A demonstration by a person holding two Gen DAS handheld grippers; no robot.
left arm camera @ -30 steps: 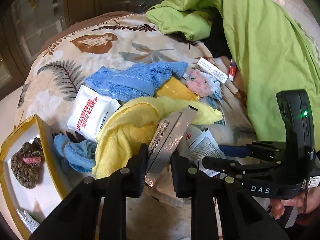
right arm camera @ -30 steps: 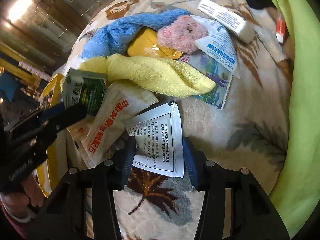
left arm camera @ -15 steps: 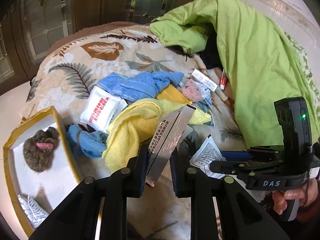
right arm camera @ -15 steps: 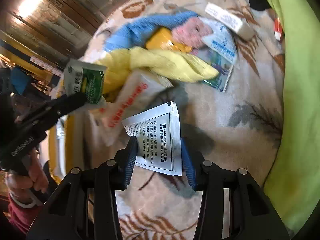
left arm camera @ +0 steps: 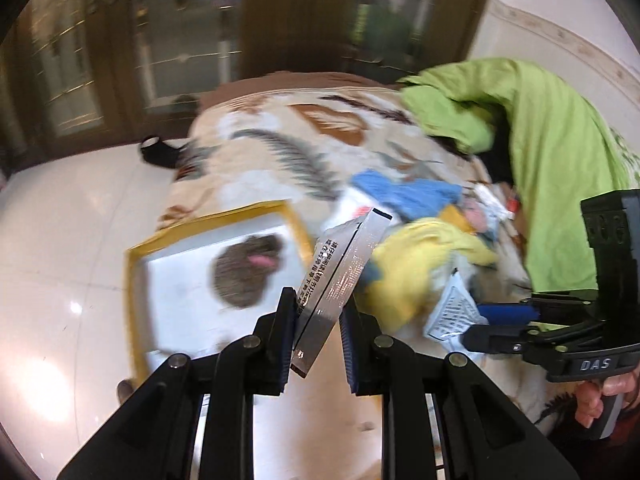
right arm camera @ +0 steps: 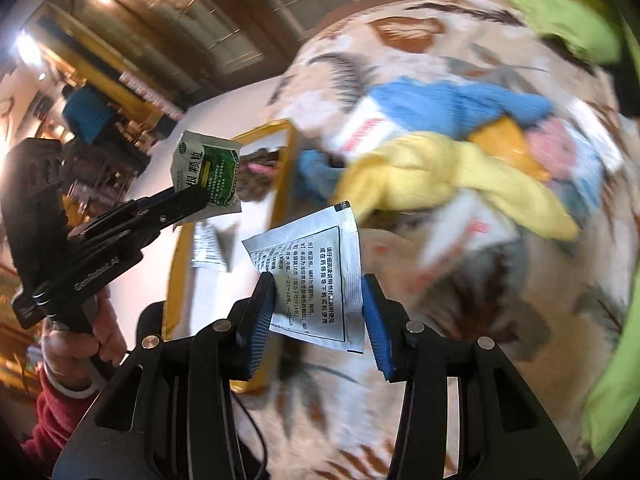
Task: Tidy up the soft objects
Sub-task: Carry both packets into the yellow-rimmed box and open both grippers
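While both hands worked above a leaf-patterned blanket (left arm camera: 280, 136), each gripper carried a flat medicine sachet. Seen from the left wrist, the left gripper (left arm camera: 318, 334) was clamped on a silver sachet (left arm camera: 340, 268), held edge-on over the near corner of a gold-rimmed tray (left arm camera: 138, 280) that already held a brown furry item (left arm camera: 244, 276). Seen from the right wrist, the right gripper (right arm camera: 318, 314) pinched a white sachet (right arm camera: 312, 276) by its lower part, clear of the blanket. A heap of cloths, including a yellow cloth (right arm camera: 440, 172) and a blue cloth (right arm camera: 460, 104), lay beyond on the blanket. Such sachets looked light, thin and slick, likely to bend or slip; a firm pinch well in from the sealed edge seemed the safest hold. The cloths appeared limp and would probably need gathering at a fold.
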